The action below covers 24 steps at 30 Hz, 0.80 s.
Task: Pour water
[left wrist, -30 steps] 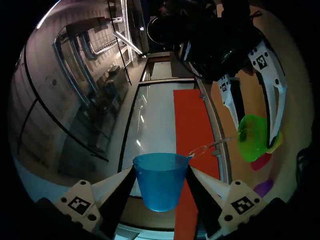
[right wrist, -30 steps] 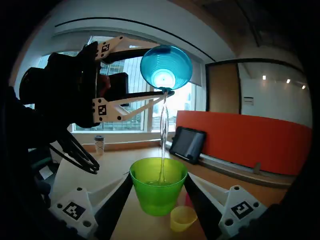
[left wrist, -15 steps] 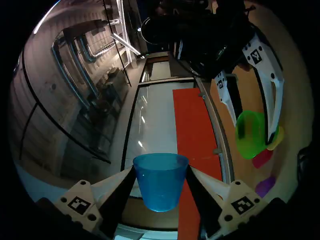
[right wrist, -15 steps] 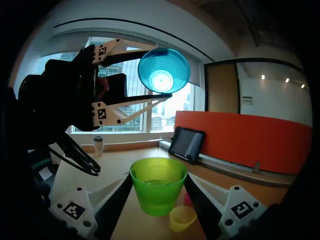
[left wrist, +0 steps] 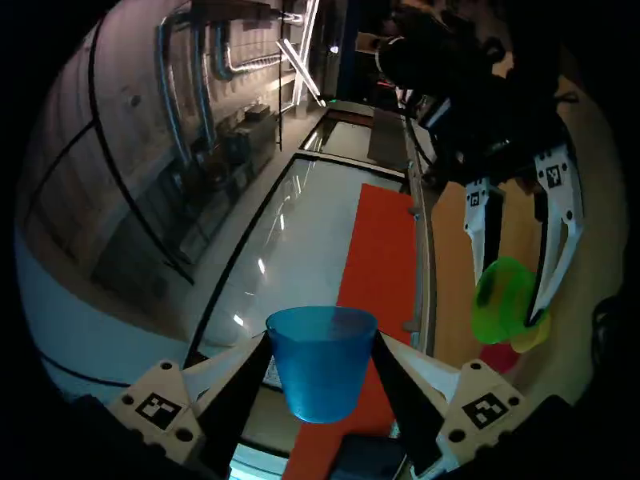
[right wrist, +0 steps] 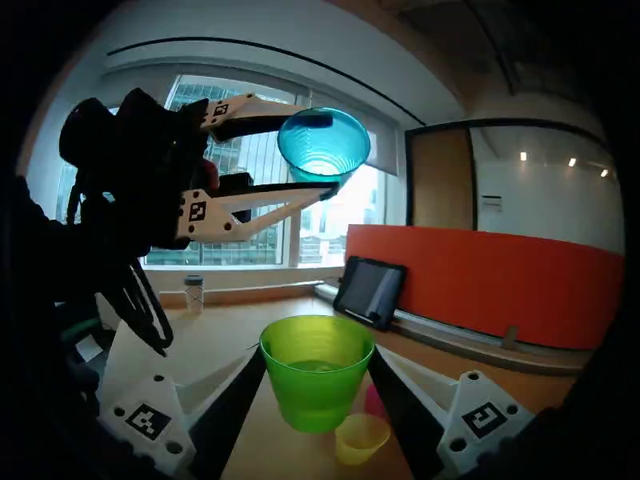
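- Tipping back since the earlier frames, the blue cup (right wrist: 324, 152), upper centre of the right gripper view, no longer sheds a stream; its mouth is still tilted.
- Both fingers of the left gripper (left wrist: 320, 346) pinch that cup's sides.
- Lower centre, the right gripper (right wrist: 318, 356) clamps the green cup (right wrist: 318, 376), which holds the water.
- My worry is that leftover drops could miss the green rim if either hand drifts, wetting the wooden table (right wrist: 216, 328) or the tablet (right wrist: 370, 292) behind it.
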Motion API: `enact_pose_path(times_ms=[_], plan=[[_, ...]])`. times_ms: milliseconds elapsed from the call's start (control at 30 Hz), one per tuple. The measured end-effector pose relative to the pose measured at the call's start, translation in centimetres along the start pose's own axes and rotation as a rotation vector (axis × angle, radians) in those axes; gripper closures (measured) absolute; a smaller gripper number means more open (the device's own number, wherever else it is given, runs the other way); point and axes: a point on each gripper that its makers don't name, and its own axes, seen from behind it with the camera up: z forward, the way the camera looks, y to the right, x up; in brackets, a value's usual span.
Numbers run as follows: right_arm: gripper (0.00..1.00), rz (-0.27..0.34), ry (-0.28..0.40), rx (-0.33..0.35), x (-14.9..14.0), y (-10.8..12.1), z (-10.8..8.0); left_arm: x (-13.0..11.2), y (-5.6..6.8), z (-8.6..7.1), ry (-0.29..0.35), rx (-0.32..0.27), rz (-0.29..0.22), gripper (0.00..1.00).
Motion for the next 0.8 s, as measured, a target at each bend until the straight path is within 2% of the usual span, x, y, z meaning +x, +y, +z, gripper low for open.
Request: enact_pose_path(times_ms=[167, 800], plan=[[0.09, 0.000, 0.005, -0.005, 0.1, 0.3, -0.2, -0.8, -0.4, 0.0, -0.005, -0.008, -0.147, 0.14], [0.09, -0.003, 0.017, -0.025, 0.7, 0.6, -0.2, -3.3, -0.9, -0.6, -0.051, -0.062, -0.633, 0.14]])
